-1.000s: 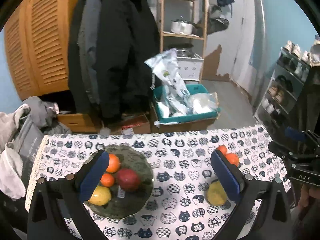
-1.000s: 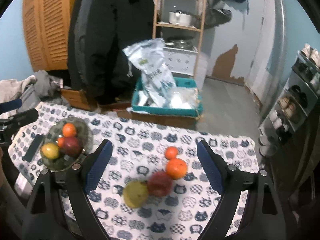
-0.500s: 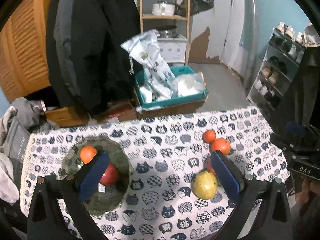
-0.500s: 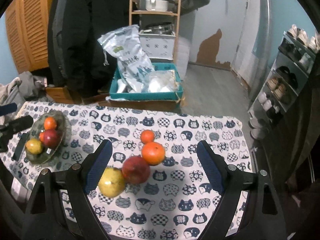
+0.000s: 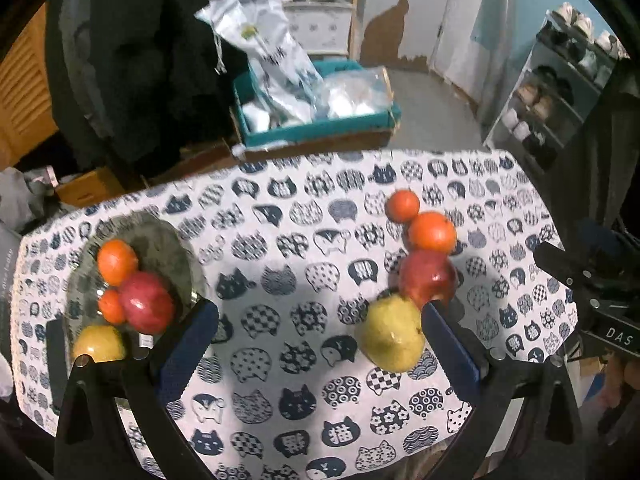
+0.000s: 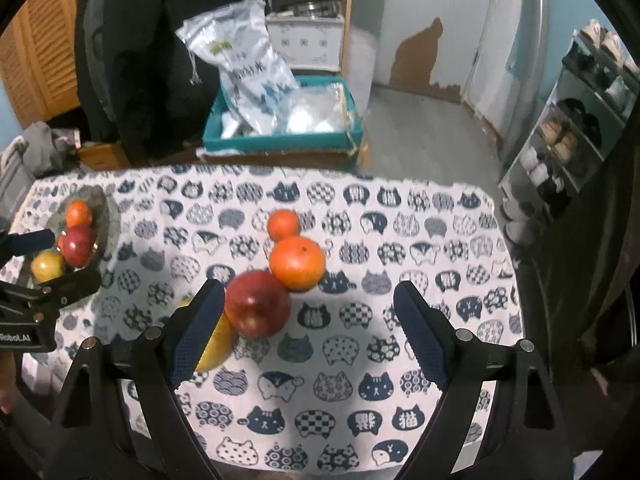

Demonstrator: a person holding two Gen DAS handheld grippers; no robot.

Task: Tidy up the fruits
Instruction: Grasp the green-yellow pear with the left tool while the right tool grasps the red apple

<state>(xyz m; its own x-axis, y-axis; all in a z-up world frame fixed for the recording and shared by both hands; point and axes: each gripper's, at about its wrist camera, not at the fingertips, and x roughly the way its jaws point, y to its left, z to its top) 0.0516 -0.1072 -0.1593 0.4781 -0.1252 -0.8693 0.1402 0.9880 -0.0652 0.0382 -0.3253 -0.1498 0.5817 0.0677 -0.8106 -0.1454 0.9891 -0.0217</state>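
— Where do we see the fruit?
— Four lie in a row on the bench (image 5: 280, 248): pear (image 5: 390, 336), apple (image 6: 258, 304), two oranges (image 6: 297, 263). Others fill the plate (image 5: 160, 240).
— Our tools?
— Left tool (image 5: 320, 344) and right tool (image 6: 306, 328) both gape wide, empty.

Both wrist cameras angled steeply down, near the tablecloth (image 5: 280, 248), sharing its loose fruit row (image 6: 297, 263)

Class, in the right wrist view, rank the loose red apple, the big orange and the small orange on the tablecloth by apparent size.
1. red apple
2. big orange, nearly as large; the apple sits nearer the camera, so their order is unsure
3. small orange, clearly smallest
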